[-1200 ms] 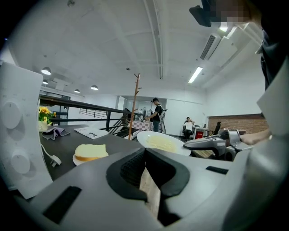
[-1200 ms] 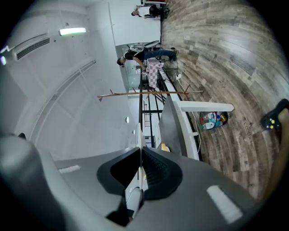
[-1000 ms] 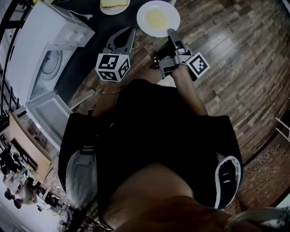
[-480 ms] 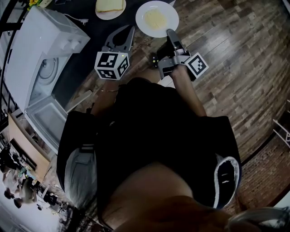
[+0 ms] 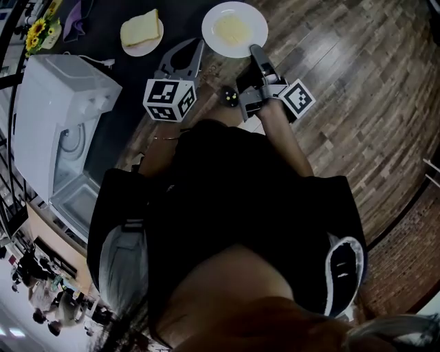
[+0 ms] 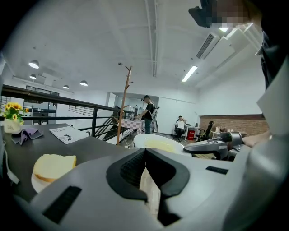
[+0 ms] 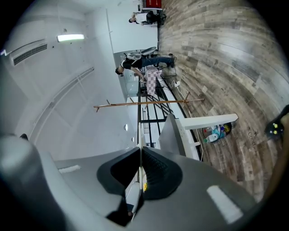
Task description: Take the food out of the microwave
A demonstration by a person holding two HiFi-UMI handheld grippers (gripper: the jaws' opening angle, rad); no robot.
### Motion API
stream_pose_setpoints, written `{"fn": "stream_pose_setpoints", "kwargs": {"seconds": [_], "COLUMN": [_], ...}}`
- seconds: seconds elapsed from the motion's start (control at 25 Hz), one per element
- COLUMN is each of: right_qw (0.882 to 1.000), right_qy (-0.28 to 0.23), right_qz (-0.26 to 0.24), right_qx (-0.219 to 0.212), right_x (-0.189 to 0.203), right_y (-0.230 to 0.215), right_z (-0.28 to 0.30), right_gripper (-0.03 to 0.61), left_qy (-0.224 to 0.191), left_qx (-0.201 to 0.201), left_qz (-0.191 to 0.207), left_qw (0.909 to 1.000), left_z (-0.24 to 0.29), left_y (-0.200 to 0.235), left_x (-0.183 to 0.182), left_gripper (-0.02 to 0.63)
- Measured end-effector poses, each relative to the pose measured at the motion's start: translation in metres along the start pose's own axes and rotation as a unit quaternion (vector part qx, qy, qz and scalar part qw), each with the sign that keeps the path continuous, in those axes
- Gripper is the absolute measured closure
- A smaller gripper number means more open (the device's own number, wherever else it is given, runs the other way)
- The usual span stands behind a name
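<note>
A white plate of yellow food [image 5: 235, 29] hangs over the dark table's edge, and my right gripper [image 5: 255, 49] is shut on its near rim. In the right gripper view the rim [image 7: 139, 135] shows edge-on as a thin line between the pads. My left gripper [image 5: 196, 48] is shut on nothing, just left of that plate, which the left gripper view shows ahead [image 6: 156, 143]. The white microwave [image 5: 55, 117] stands at the left with its door [image 5: 72, 203] swung open. A slice of bread [image 5: 141, 29] lies on a small plate on the table, also in the left gripper view [image 6: 52, 166].
On the dark table [image 5: 127, 82] are yellow flowers [image 5: 38, 33], a purple cloth [image 5: 81, 12] and a paper [image 6: 68, 134] at the far left. Wooden floor [image 5: 357, 103] spreads to the right. A black railing [image 6: 54, 95] and people [image 6: 148, 115] stand beyond the table.
Both grippers and the held plate have drawn away from the microwave, rightwards along the table. The bread plate now sits farther to the left of them. Both jaws stay shut.
</note>
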State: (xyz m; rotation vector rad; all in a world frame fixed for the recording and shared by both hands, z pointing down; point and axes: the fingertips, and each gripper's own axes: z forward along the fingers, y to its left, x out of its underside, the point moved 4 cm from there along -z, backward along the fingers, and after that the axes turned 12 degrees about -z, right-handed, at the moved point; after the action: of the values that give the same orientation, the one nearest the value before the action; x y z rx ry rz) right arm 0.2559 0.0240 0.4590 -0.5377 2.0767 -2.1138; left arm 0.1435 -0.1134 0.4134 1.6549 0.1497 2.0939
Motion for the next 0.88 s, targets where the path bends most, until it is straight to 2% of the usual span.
{"fn": "stream_pose_setpoints", "kwargs": {"seconds": [0.4,0.88], "right_qw": [1.000,0.999], "right_qy": [-0.004,0.031], "right_qz": [0.007,0.006], "right_qx": [-0.004,-0.002], "right_x": [-0.029,-0.046], "right_y": [-0.002,-0.005], "right_z": [0.022,0.056], "right_gripper": [0.565,0.565], "left_qy": [0.008,0.003], "left_qx": [-0.001,-0.028], "left_qz": [0.004,-0.015], "left_qw": [1.0000,0.9995], "left_z": [0.033,0.057], "left_y": [0.001,0.015], "left_x": [-0.012,-0.018], "left_gripper": [0.606,0.606]}}
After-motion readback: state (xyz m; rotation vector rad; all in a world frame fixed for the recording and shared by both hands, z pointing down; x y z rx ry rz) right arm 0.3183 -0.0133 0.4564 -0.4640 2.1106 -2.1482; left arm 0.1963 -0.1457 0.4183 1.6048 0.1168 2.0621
